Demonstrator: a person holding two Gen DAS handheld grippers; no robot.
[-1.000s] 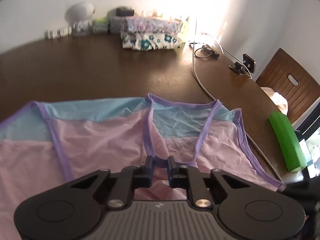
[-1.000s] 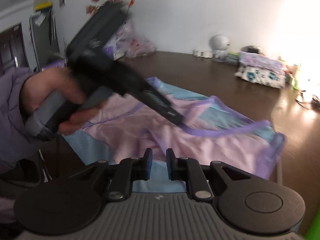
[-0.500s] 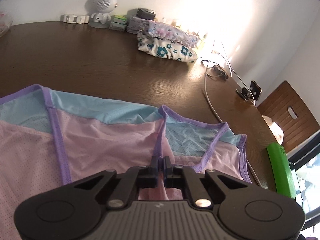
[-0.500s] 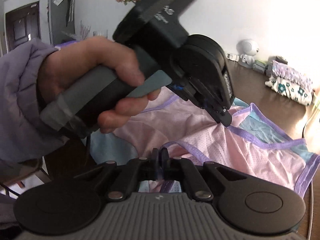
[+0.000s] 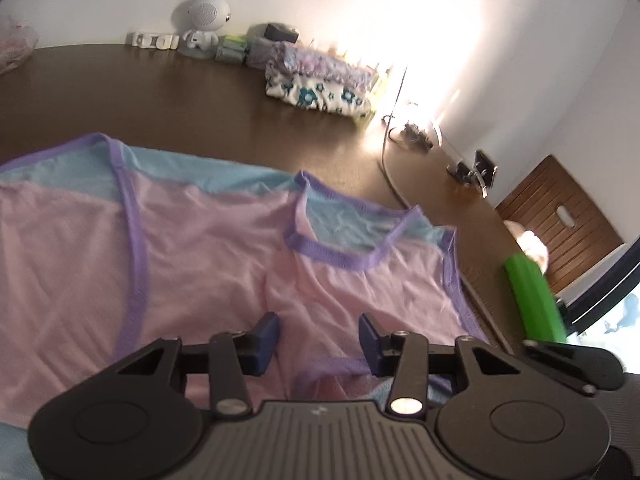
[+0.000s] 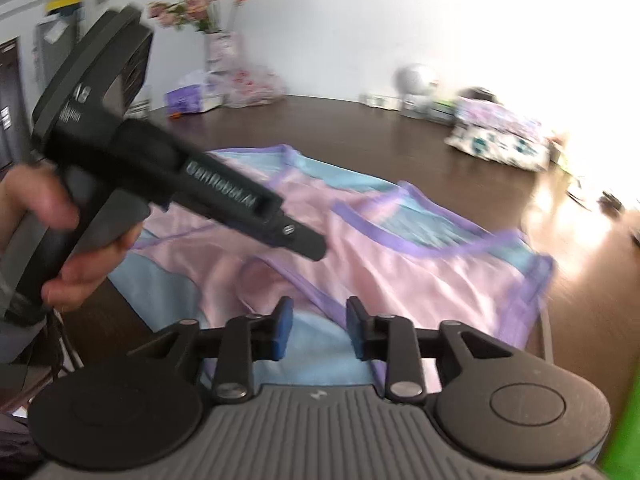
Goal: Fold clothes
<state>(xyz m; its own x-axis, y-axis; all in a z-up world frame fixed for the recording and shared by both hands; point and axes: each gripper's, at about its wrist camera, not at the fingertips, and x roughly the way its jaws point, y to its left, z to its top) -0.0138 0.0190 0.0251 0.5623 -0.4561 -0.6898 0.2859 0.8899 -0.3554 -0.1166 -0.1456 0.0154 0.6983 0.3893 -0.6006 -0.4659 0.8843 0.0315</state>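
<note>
A pink mesh top (image 5: 200,260) with purple trim and light blue panels lies spread on the dark wooden table (image 5: 180,92). My left gripper (image 5: 318,336) hovers over its near part; the jaws are opening and the blue pads (image 5: 266,332) press on nothing. The cloth lies below them. In the right wrist view the same top (image 6: 400,272) lies ahead. My right gripper (image 6: 319,328) is over its near hem with jaws opening and nothing pinched. The left gripper (image 6: 310,246), held by a hand (image 6: 72,272), points down at the top's middle.
A stack of folded floral clothes (image 5: 320,80) and a white round device (image 5: 204,20) stand at the table's far edge. A cable (image 5: 390,184) and a small stand (image 5: 480,168) lie to the right. A green object (image 5: 536,300) and a wooden chair (image 5: 560,216) are beyond the right edge.
Half a second ago both grippers were shut on the cloth. Now both stand apart and the top lies released on the table. The left gripper has shifted sideways.
</note>
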